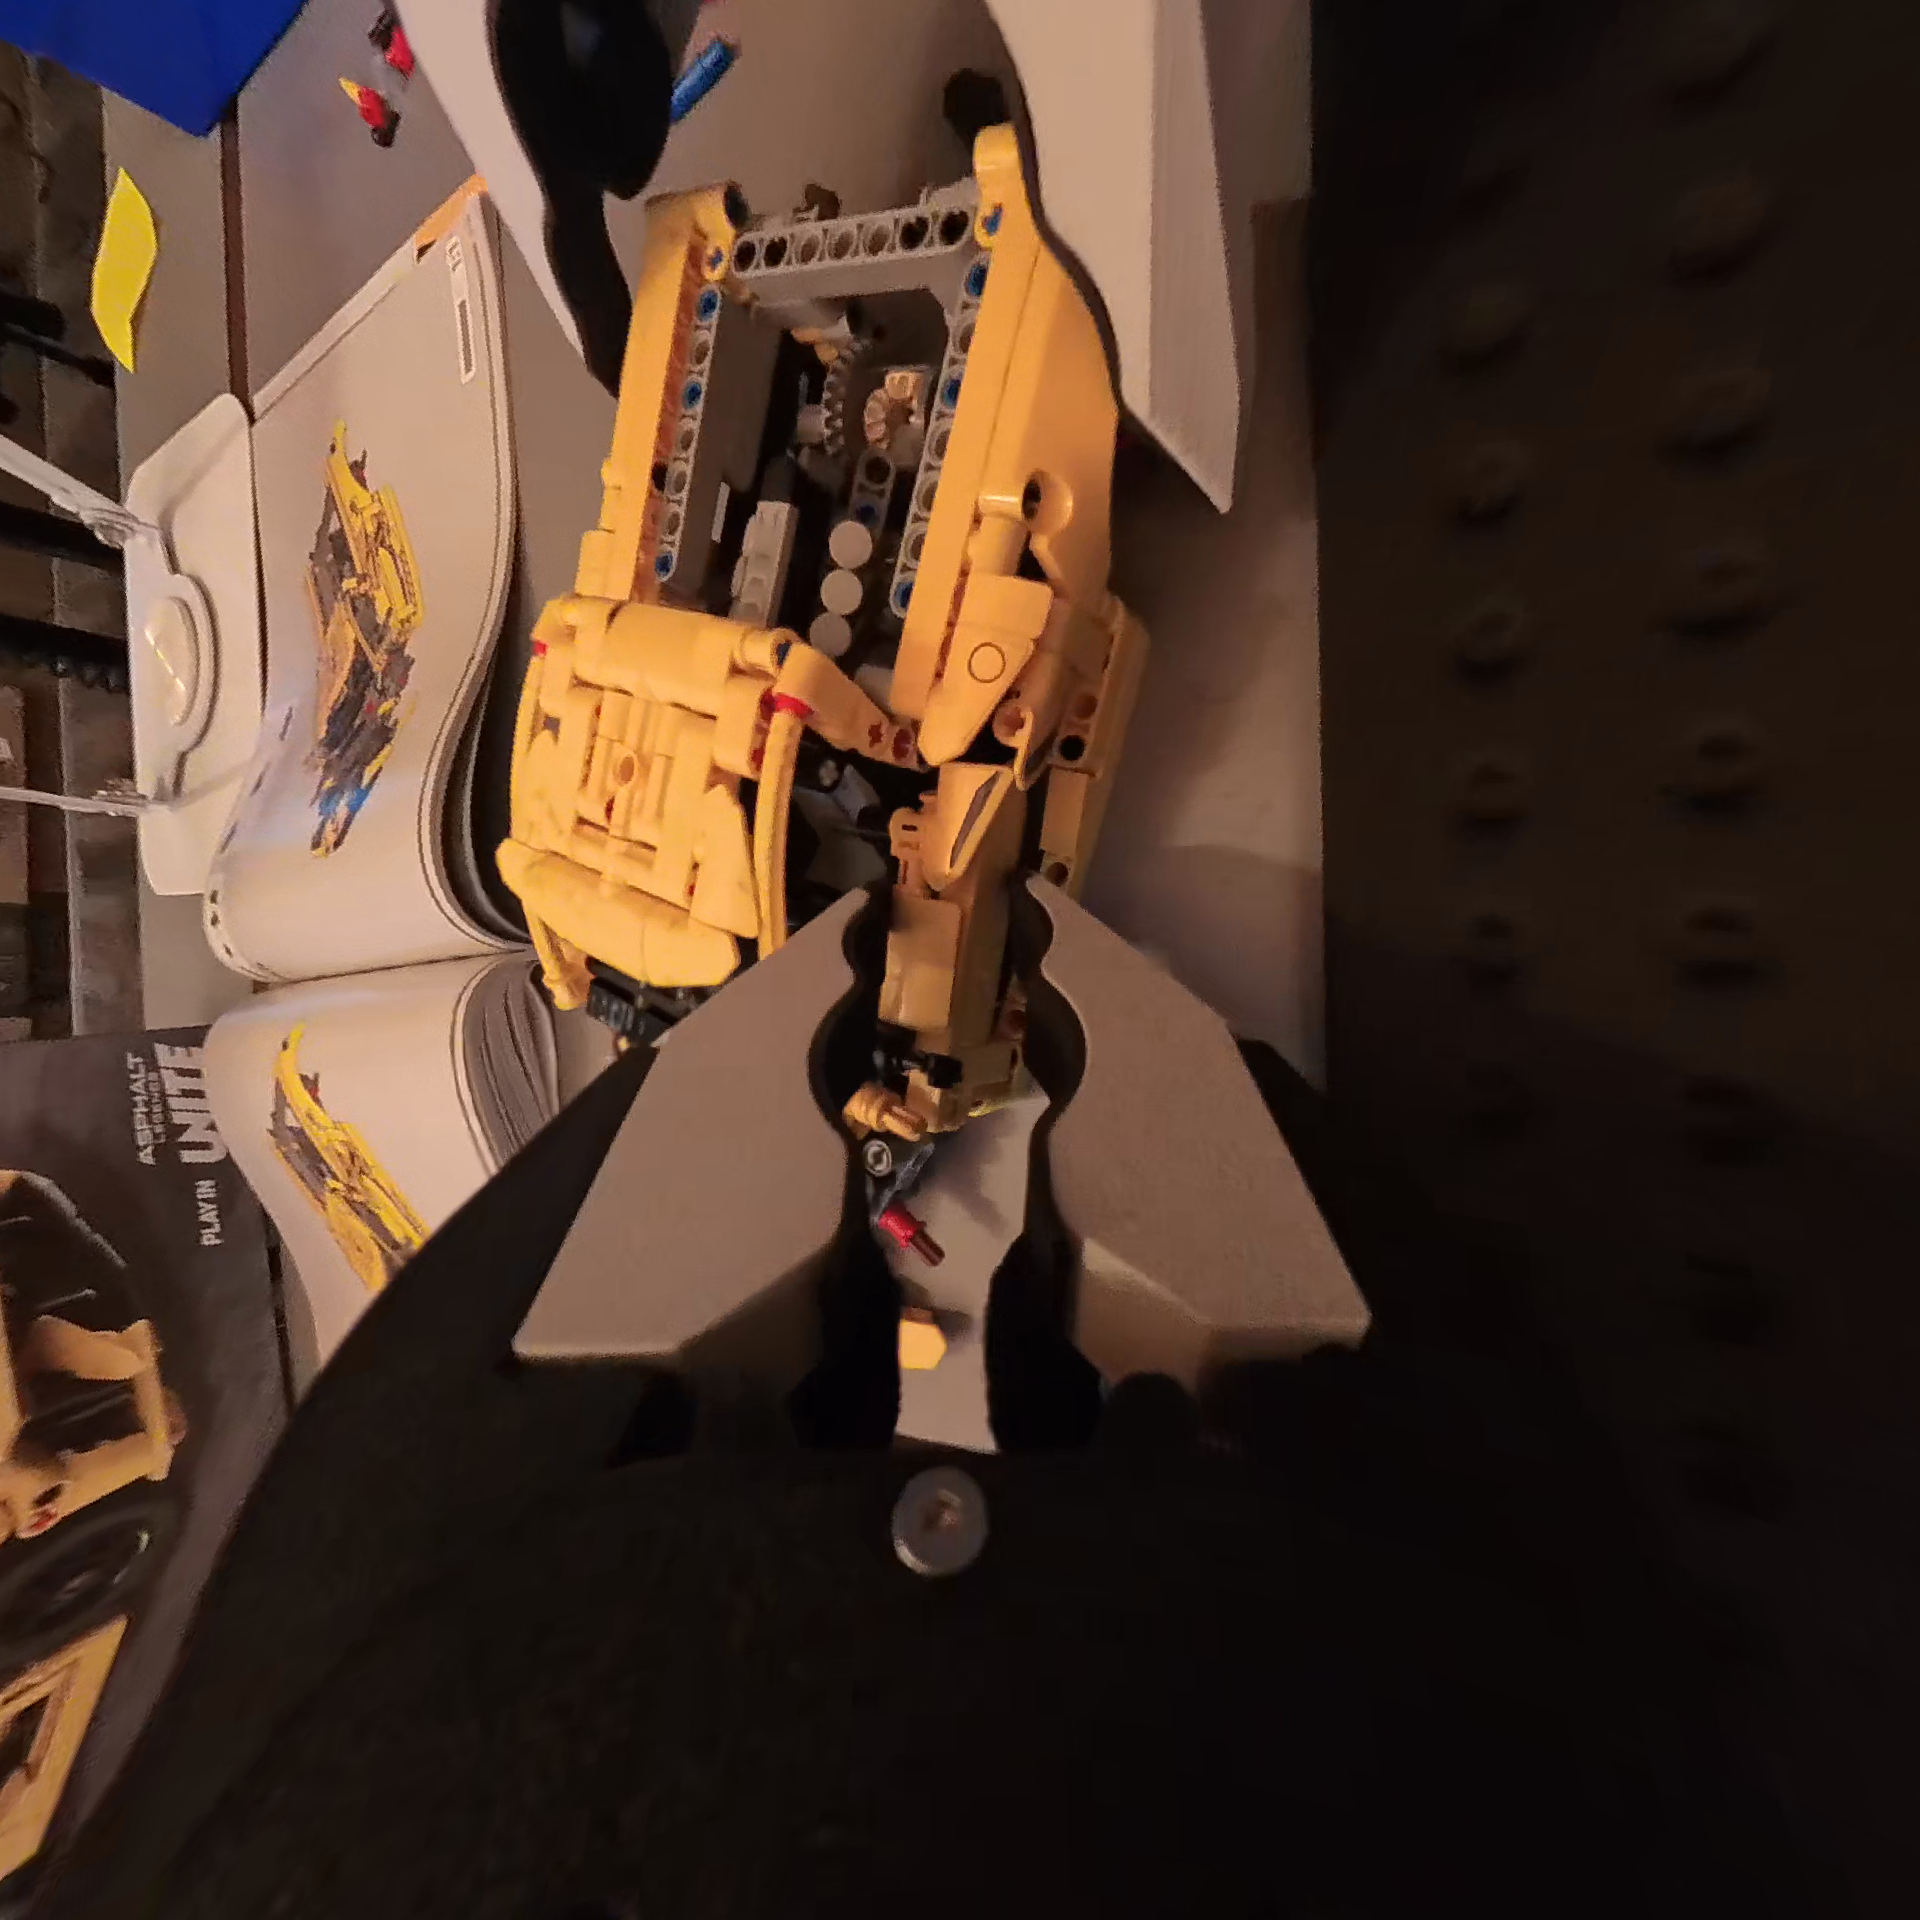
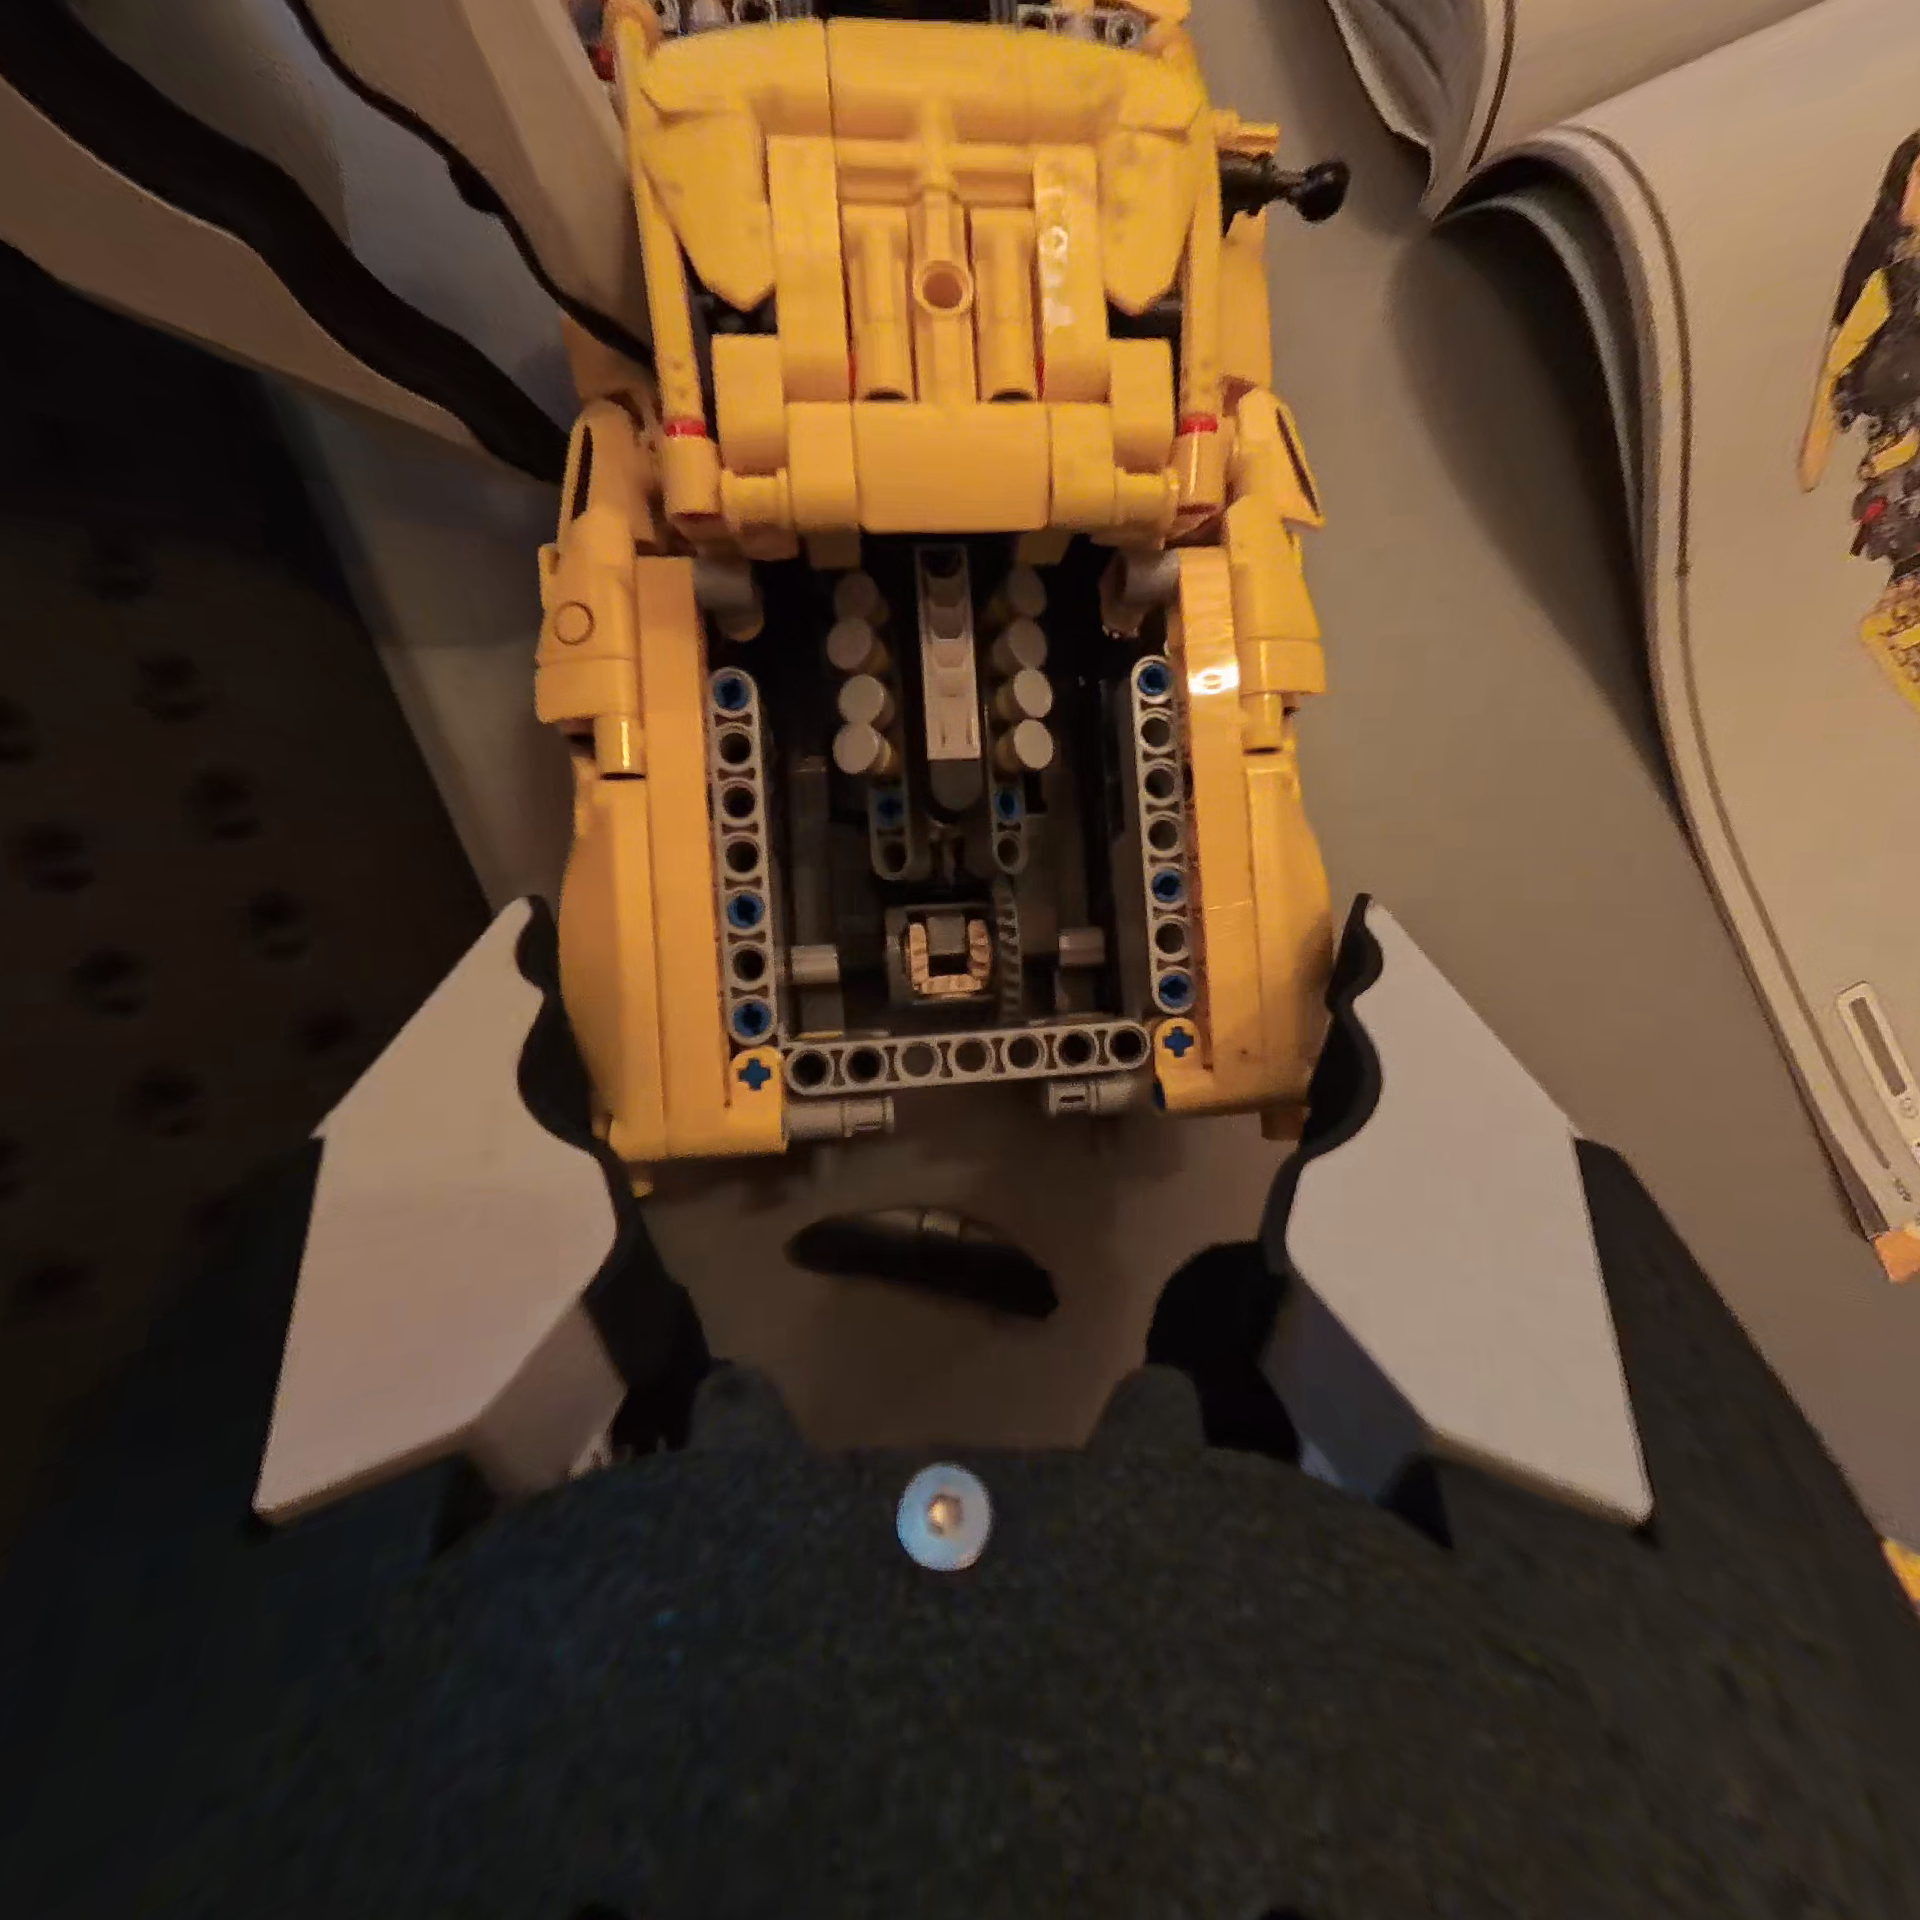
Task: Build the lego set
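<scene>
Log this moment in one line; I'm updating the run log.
left gripper: shut on yellow lego car | right gripper: open, straddling car's rear

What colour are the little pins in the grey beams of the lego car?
Blue pins in the lego car; clearest in the right wrist view.

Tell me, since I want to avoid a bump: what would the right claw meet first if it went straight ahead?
The right claw already straddles the yellow car's open end, so its grey beam would likely come first. Depth is unclear.

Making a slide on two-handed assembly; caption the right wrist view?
Right claw straddles the rear of the yellow lego car beside the open instruction booklet.
</scene>
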Demonstrator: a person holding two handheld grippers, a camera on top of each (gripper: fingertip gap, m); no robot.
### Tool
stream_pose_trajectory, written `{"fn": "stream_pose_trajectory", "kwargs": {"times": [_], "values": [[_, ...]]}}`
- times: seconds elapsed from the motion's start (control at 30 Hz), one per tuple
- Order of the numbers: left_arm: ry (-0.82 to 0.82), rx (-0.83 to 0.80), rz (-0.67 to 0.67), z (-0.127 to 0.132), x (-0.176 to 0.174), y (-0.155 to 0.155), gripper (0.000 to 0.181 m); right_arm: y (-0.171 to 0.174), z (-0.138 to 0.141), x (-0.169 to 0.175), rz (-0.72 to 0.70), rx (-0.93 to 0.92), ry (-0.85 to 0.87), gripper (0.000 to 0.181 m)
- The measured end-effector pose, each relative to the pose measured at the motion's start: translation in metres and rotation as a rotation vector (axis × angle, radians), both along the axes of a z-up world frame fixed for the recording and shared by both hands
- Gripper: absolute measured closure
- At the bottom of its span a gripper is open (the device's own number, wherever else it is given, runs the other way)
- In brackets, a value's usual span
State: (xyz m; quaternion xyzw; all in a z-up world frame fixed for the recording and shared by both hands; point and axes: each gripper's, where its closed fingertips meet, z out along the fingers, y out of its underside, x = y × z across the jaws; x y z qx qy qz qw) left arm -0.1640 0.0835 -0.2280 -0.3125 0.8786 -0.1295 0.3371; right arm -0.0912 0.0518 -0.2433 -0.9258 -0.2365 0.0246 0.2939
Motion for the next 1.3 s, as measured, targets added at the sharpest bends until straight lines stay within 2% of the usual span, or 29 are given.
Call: {"fn": "stream_pose_trajectory", "kwargs": {"times": [0.2, 0.4, 0.53, 0.97, 1.13, 1.23, 1.3], "values": [[-0.020, 0.003, -0.058, 0.002, -0.001, -0.003, 0.162, 0.000, -0.003, 0.007, 0.024, -0.057, 0.005, 0.038], [-0.019, -0.076, -0.096, 0.007, -0.005, -0.008, 0.163, -0.001, -0.006, 0.010, 0.042, -0.083, 0.033, 0.036], [-0.014, -0.054, -0.154, 0.007, -0.007, -0.009, 0.164, -0.001, -0.008, 0.010, 0.041, -0.109, 0.051, 0.034], [0.118, -0.086, -0.273, 0.009, -0.011, -0.007, 0.165, 0.000, -0.011, 0.009, 0.049, -0.115, 0.076, 0.032], [0.194, -0.038, -0.347, 0.004, -0.017, -0.013, 0.166, 0.001, -0.012, 0.008, 0.056, -0.127, 0.066, 0.032], [0.211, -0.036, -0.340, 0.005, -0.017, -0.012, 0.165, 0.002, -0.012, 0.008, 0.058, -0.127, 0.066, 0.032], [0.213, -0.067, -0.289, 0.007, -0.014, -0.008, 0.165, 0.002, -0.012, 0.008, 0.055, -0.122, 0.066, 0.032]]}}
